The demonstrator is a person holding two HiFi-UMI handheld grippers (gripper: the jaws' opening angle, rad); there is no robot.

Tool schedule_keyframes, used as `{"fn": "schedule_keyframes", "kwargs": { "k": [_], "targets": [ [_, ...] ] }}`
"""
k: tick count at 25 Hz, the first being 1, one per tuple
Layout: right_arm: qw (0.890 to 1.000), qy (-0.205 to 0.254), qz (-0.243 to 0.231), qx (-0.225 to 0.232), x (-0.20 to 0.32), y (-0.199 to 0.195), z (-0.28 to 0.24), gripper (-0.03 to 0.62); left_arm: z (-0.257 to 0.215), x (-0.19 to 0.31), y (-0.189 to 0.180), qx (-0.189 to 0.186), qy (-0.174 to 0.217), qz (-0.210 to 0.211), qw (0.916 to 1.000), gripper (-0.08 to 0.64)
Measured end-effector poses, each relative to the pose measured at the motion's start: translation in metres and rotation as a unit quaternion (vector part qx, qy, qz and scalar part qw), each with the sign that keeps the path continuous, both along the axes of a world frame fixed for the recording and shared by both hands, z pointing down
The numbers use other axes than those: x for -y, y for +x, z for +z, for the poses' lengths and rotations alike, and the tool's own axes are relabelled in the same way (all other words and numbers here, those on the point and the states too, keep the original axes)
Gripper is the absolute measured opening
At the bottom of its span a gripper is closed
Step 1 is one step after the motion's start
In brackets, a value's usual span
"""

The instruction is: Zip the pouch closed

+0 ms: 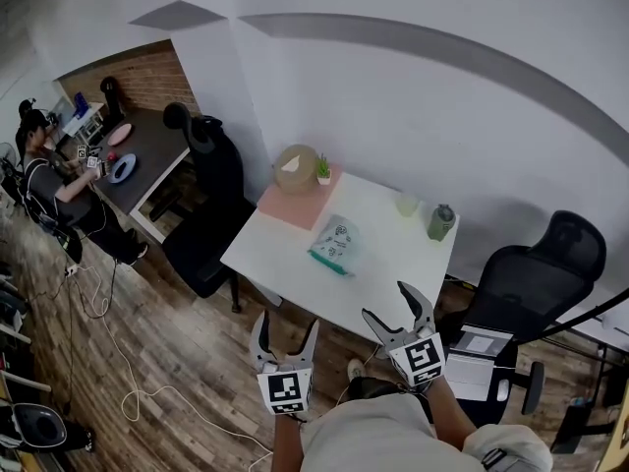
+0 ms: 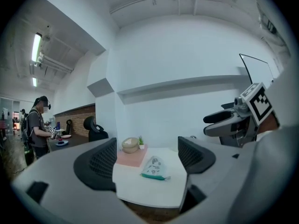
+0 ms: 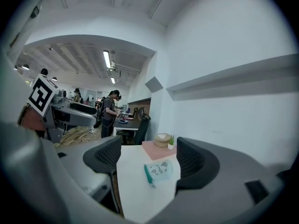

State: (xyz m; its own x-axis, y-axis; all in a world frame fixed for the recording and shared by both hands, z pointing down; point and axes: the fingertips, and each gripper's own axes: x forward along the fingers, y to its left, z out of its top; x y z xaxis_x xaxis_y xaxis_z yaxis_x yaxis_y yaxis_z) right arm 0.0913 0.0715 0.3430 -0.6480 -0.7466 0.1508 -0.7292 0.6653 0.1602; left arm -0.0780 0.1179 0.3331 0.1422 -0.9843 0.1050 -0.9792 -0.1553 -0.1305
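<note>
A pale pouch with a teal zipper edge [image 1: 336,244] lies flat near the middle of the white table [image 1: 393,268]. Both grippers hang short of the table's near edge, well apart from the pouch. My left gripper [image 1: 286,324] is open, nothing between its jaws. My right gripper [image 1: 388,303] stands open and empty too. The left gripper view looks between its spread jaws [image 2: 145,149] at the pouch [image 2: 153,168] and shows the right gripper [image 2: 229,122] beside it. In the right gripper view [image 3: 148,151] the pouch [image 3: 160,170] lies ahead, teal edge to the left.
At the table's far end are a pink mat [image 1: 295,203], a tan bowl [image 1: 295,167] and a small plant [image 1: 323,169]. A green bottle [image 1: 440,221] and a cup [image 1: 407,205] stand at the right. Black chairs [image 1: 211,214] [image 1: 536,273] flank the table. A person [image 1: 39,165] stands at a dark desk.
</note>
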Motion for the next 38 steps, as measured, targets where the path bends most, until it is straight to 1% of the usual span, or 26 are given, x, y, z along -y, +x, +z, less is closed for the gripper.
{"fn": "schedule_keyframes", "kwargs": {
  "k": [10,16,21,29,34,38],
  "targets": [
    [0.999,-0.007,-0.032,0.007,0.072,-0.001,0.001,0.374,-0.002,0.061,0.004,0.011,-0.006,-0.03,0.9995,0.396],
    [0.999,-0.023,-0.044,0.006,0.101,-0.005,0.01,0.374,0.002,0.087,0.002,0.013,-0.014,-0.042,0.9989,0.396],
    [0.998,-0.034,-0.046,0.005,0.124,-0.011,0.019,0.374,0.012,0.109,-0.002,0.012,-0.025,-0.043,0.9987,0.396],
    [0.998,-0.055,-0.029,-0.007,0.16,-0.019,0.038,0.374,0.035,0.151,-0.011,0.005,-0.049,-0.021,0.9986,0.396],
    [0.997,-0.078,-0.009,-0.022,0.188,-0.028,0.059,0.374,0.063,0.185,-0.018,-0.002,-0.079,0.008,0.9969,0.396],
    [0.994,-0.098,0.008,-0.041,0.204,-0.036,0.08,0.374,0.09,0.206,-0.023,-0.011,-0.106,0.038,0.9936,0.396]
  ]
}}
